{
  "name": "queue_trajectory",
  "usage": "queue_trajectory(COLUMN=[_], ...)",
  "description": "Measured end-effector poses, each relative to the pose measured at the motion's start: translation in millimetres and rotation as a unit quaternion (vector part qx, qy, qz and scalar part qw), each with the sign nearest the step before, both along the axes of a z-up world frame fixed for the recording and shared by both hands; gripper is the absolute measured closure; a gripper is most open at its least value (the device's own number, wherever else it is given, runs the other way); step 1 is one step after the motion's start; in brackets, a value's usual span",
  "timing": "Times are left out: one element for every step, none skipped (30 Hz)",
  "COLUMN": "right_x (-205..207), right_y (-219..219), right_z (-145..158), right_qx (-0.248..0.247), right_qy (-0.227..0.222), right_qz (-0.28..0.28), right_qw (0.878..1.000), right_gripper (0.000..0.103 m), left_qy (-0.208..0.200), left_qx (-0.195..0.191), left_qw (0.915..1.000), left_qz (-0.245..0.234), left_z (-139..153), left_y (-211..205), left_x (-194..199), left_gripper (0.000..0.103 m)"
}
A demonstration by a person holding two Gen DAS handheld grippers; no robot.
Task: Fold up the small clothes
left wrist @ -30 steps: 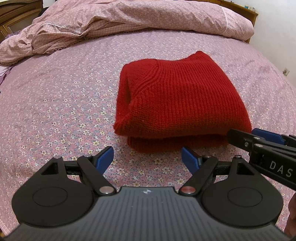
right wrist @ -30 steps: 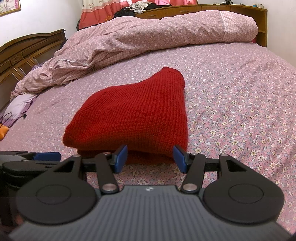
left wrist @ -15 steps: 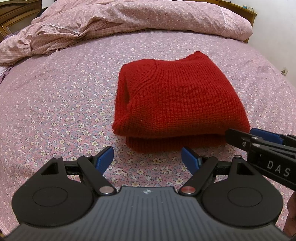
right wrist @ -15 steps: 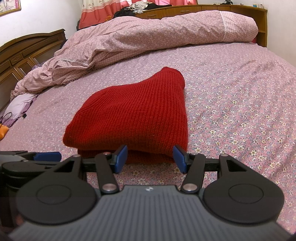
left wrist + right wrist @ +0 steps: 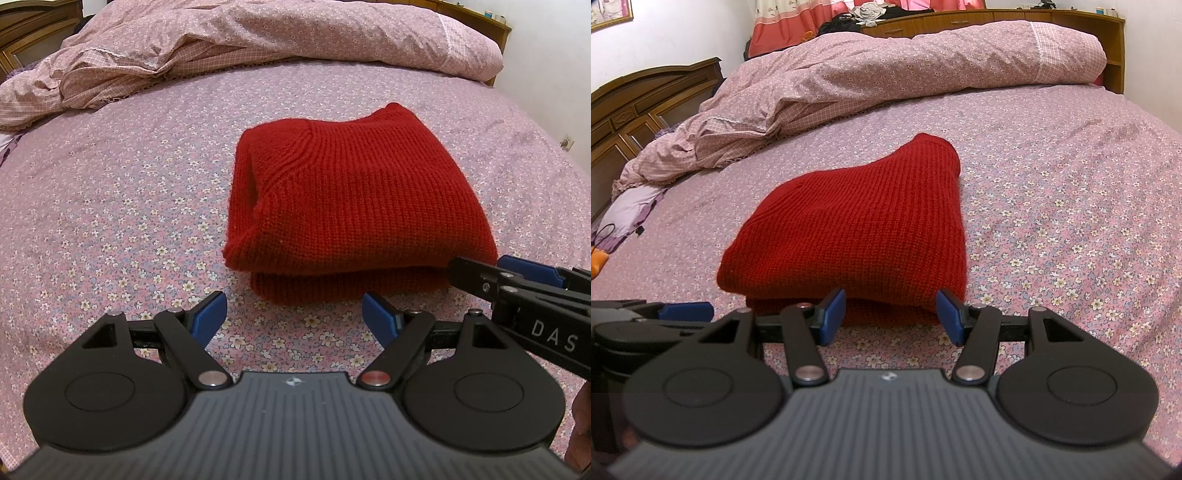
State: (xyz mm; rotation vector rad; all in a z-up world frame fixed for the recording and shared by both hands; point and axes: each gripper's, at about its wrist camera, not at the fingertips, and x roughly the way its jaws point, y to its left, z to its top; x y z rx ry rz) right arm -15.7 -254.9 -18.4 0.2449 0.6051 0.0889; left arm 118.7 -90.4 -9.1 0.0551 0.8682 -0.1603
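Little has shifted over the past second: both handheld tools hover where they were at the near edge of the folded garment, and the left view shows only a slight drift of the camera, with the garment's outline unchanged. At the centre of the flower-printed pink bedsheet (image 5: 110, 206) lies the thick red ribbed-knit sweater (image 5: 351, 206), folded into a compact, squarish bundle of at least two stacked layers, its rounded fold edge facing the cameras and a looser rolled end on its left side. Judging by that tidy shape, the folding of this piece looks essentially finished; what may remain is a last squaring of the edges or moving on to another item, though no other small garment waiting to be folded can be made out on the sheet. The left black two-finger gripper with blue pads (image 5: 293, 314) hangs with its fingers spread wide and nothing between them, just short of the sweater's front edge and slightly to its left. The right black two-finger gripper with blue pads (image 5: 891, 314) is likewise spread and empty, its pads sitting right at the sweater's lower layer without pinching it; whether they touch the knit cannot be told. Behind the sweater, a crumpled pink floral quilt (image 5: 886, 70) is heaped along the head of the bed, against the dark wooden headboard (image 5: 646, 107)
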Motion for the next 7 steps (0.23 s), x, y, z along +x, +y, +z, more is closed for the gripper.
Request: queue_trajectory(right_x=[-0.1, 0.1, 0.1, -0.2, -0.3, -0.3, -0.3], right_y=[0.2, -0.1, -0.2, 0.4, 0.7, 0.7, 0.7], right_z=[0.0, 0.2, 0.2, -0.3, -0.4, -0.4, -0.4], right_qx=[0.000, 0.000, 0.000, -0.001, -0.001, -0.001, -0.001], right_qy=[0.000, 0.000, 0.000, 0.000, 0.000, 0.000, 0.000], right_qz=[0.000, 0.000, 0.000, 0.000, 0.000, 0.000, 0.000], right_qw=[1.000, 1.000, 1.000, 1.000, 1.000, 1.000, 1.000], right_gripper=[0.046, 0.046, 0.046, 0.046, 0.046, 0.046, 0.046], left_qy=[0.000, 0.000, -0.001, -0.002, -0.002, -0.003, -0.003], left_qx=[0.000, -0.001, -0.001, -0.002, -0.001, 0.000, 0.000], left_qw=[1.0000, 1.0000, 1.0000, 1.0000, 1.0000, 1.0000, 1.0000], left_qz=[0.000, -0.001, -0.001, -0.001, -0.002, -0.002, -0.002], left_z=[0.2, 0.5, 0.9, 1.3, 1.8, 2.2, 2.4], left_y=[0.1, 0.3, 0.3, 0.6, 0.4, 0.3, 0.9], left_x=[-0.1, -0.2, -0.5, -0.7, -0.9, -1.1, -1.0], left_gripper=[0.019, 0.019, 0.019, 0.019, 0.019, 0.019, 0.019])
